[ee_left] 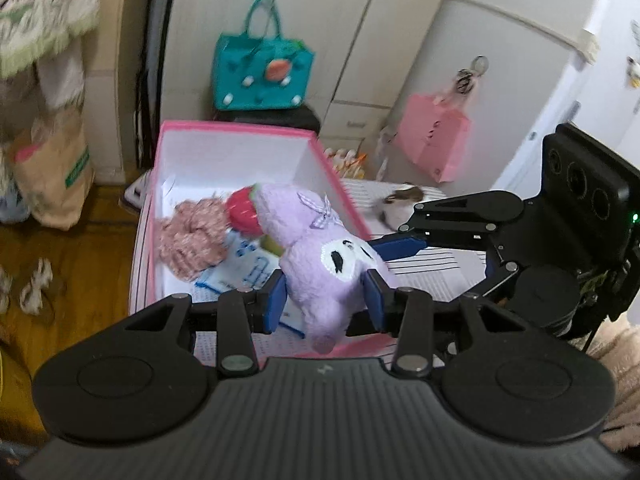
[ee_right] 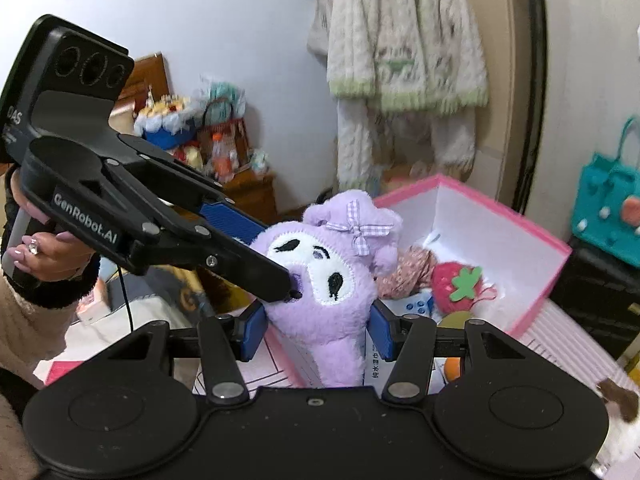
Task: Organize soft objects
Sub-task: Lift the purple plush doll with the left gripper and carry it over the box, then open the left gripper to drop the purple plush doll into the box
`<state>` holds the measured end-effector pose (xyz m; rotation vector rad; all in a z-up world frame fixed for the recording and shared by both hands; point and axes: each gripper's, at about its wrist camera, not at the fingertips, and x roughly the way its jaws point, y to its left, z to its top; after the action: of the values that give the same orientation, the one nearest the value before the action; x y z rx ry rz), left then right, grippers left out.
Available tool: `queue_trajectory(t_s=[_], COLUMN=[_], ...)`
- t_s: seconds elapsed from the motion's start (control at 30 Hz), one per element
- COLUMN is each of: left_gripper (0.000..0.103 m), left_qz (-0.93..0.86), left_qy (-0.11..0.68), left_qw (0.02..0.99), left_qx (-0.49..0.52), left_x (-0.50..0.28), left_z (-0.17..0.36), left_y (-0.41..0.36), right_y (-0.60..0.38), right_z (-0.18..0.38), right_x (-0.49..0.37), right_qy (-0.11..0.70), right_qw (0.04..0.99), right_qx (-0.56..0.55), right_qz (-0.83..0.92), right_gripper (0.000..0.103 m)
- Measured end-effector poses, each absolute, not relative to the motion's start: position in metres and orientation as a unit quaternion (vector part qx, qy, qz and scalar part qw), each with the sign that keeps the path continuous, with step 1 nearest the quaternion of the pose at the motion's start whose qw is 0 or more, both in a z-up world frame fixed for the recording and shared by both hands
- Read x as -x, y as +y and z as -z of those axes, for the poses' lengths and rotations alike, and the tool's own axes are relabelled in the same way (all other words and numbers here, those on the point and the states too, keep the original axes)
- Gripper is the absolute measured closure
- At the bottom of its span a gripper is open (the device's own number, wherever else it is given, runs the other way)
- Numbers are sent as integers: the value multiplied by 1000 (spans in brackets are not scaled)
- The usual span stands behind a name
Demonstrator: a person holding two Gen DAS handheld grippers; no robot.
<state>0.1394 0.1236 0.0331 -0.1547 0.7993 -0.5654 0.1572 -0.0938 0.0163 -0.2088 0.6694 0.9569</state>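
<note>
A purple plush toy (ee_left: pixel 320 264) with a white face and a checked bow (ee_right: pixel 320 280) hangs above the near corner of a pink-rimmed white box (ee_left: pixel 240 128). My left gripper (ee_left: pixel 326 300) is shut on its lower body. My right gripper (ee_right: pixel 318 334) is shut on the body below the face. In the right wrist view the left gripper (ee_right: pixel 268 258) reaches in from the left against the face, held by a person's hand (ee_right: pixel 40 248). Inside the box (ee_right: pixel 500 216) lie a red strawberry plush (ee_left: pixel 242 210), a pink knitted piece (ee_left: pixel 192 236) and a blue-and-white packet (ee_left: pixel 248 268).
A teal handbag (ee_left: pixel 260 72) stands on a dark stool behind the box. A pink bag (ee_left: pixel 436 144) hangs on the white wardrobe. A small brown-and-white plush (ee_left: pixel 400 200) lies on the striped bed cover (ee_left: pixel 432 272). A paper bag (ee_left: pixel 52 172) stands on the wooden floor.
</note>
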Motion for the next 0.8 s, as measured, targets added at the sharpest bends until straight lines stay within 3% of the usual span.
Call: queue_trajectory(t_s=[0.37, 0.8], left_gripper=[62, 62], left_qz=[228, 205], left_qy=[456, 468], left_qw=[856, 859], left_qx=[92, 37], left_x=[-197, -202], left_z=[2, 7], left_y=[141, 134], right_y=[-62, -41], right_z=[21, 42], right_x=[-231, -248], right_qy=[421, 472], right_qw=[784, 759], right_qx=[55, 67], right_qz=[-452, -443], right_gripper=[45, 43])
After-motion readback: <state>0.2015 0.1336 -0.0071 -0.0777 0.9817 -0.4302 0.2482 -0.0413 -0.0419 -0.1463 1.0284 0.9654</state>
